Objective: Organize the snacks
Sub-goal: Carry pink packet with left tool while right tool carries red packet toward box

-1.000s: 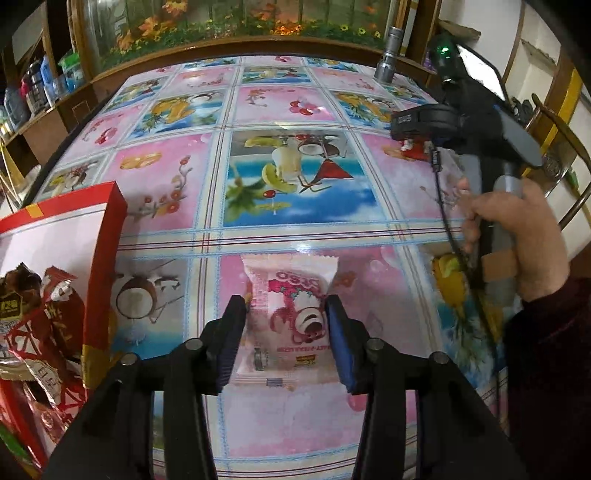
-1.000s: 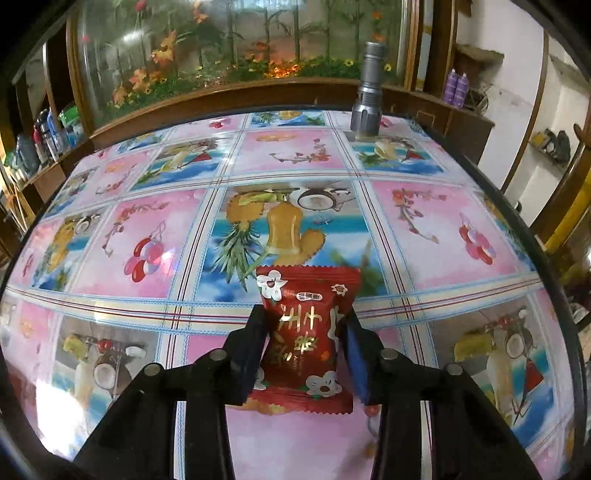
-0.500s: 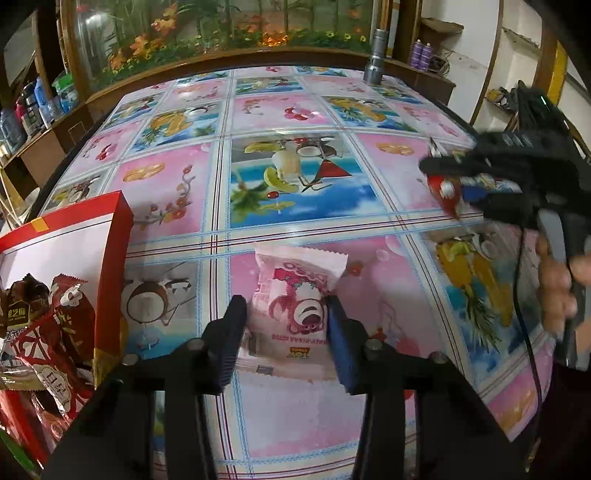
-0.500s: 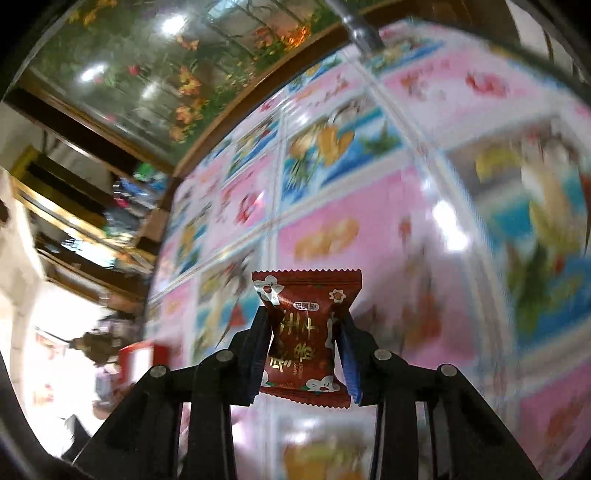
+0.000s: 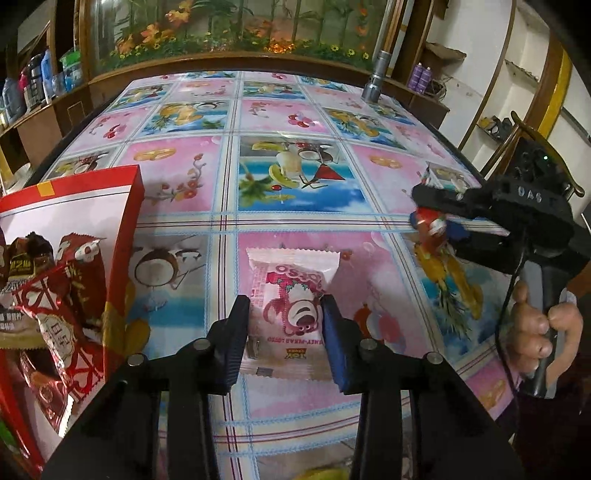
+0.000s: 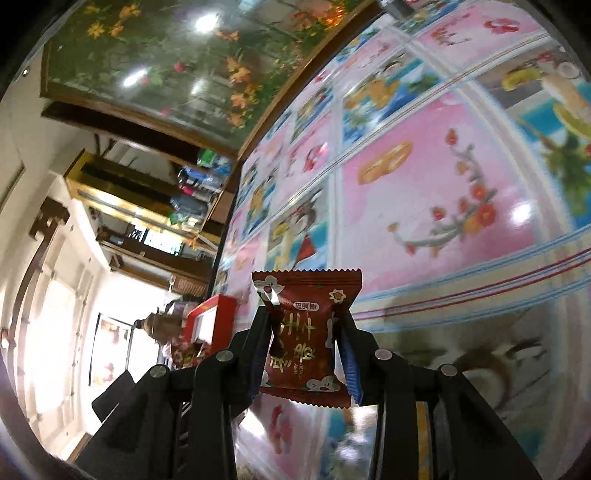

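My left gripper [image 5: 286,317] is shut on a pink snack packet [image 5: 291,306] with a bear print, held just above the table. A red box [image 5: 122,236] with several red and brown snack packets [image 5: 55,295] inside stands at the left. My right gripper [image 6: 301,332] is shut on a dark red snack packet [image 6: 304,332] and is rolled sideways above the table. In the left wrist view the right gripper [image 5: 430,221] shows at the right, with the red packet [image 5: 430,227] between its fingers. The red box [image 6: 212,321] shows far off in the right wrist view.
The table [image 5: 295,166] has a glossy cloth with pink and blue fruit prints. A metal flashlight [image 5: 375,81] stands at the far right edge. A wooden-framed aquarium [image 5: 229,29] runs along the back. Shelves with bottles [image 5: 22,88] stand at the left.
My right gripper has lifted the dark red packet off the table, rolled sideways and swung left. My left gripper has raised the pink packet slightly and stays shut on it.
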Action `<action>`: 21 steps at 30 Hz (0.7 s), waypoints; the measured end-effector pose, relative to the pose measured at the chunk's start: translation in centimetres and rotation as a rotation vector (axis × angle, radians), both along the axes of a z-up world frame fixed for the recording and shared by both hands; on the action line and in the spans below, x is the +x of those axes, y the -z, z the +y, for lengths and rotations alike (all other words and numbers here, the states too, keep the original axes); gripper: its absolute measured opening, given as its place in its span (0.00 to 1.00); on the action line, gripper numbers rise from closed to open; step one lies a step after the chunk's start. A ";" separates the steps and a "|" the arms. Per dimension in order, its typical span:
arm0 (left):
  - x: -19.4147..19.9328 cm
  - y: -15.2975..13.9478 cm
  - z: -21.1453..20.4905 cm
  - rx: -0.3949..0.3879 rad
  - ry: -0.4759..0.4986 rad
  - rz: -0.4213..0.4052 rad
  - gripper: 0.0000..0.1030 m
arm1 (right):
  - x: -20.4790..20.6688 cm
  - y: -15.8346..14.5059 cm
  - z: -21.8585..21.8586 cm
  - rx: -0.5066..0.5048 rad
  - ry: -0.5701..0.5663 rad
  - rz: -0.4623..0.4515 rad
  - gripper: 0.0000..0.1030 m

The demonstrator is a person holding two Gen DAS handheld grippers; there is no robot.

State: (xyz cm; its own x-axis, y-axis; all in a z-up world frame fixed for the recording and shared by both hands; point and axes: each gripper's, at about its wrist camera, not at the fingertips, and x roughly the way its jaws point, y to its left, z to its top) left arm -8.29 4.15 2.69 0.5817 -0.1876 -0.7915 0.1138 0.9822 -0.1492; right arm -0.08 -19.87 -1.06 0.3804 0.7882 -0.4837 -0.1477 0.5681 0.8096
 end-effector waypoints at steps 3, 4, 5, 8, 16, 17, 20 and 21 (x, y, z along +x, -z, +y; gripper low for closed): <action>-0.1 0.0 -0.2 0.010 0.002 0.000 0.35 | -0.3 -0.1 1.3 -0.044 -0.030 -0.013 0.36; 0.0 0.2 -0.2 0.011 0.000 0.004 0.35 | -0.4 -0.3 1.8 -0.061 -0.042 -0.025 0.36; 0.0 0.3 -0.3 0.007 -0.001 0.008 0.35 | -0.5 -0.5 2.1 -0.072 -0.051 -0.037 0.36; -0.1 0.2 -0.4 0.009 0.002 0.006 0.35 | -1.0 -1.0 2.5 -0.073 -0.062 -0.068 0.36; -0.2 -1.0 -0.6 0.013 0.000 -0.028 0.35 | -1.1 -1.4 2.3 -0.077 -0.057 -0.098 0.36; -0.2 -1.2 -0.5 0.011 -0.003 -0.032 0.35 | -1.1 -1.5 2.3 -0.081 -0.057 -0.106 0.37; -0.4 -1.9 -0.3 0.014 -0.011 -0.056 0.35 | -1.4 -2.1 2.7 -0.111 -0.057 -0.138 0.37; -0.4 -2.2 -0.1 0.016 -0.012 -0.065 0.35 | -1.5 -2.2 2.8 -0.123 -0.058 -0.150 0.37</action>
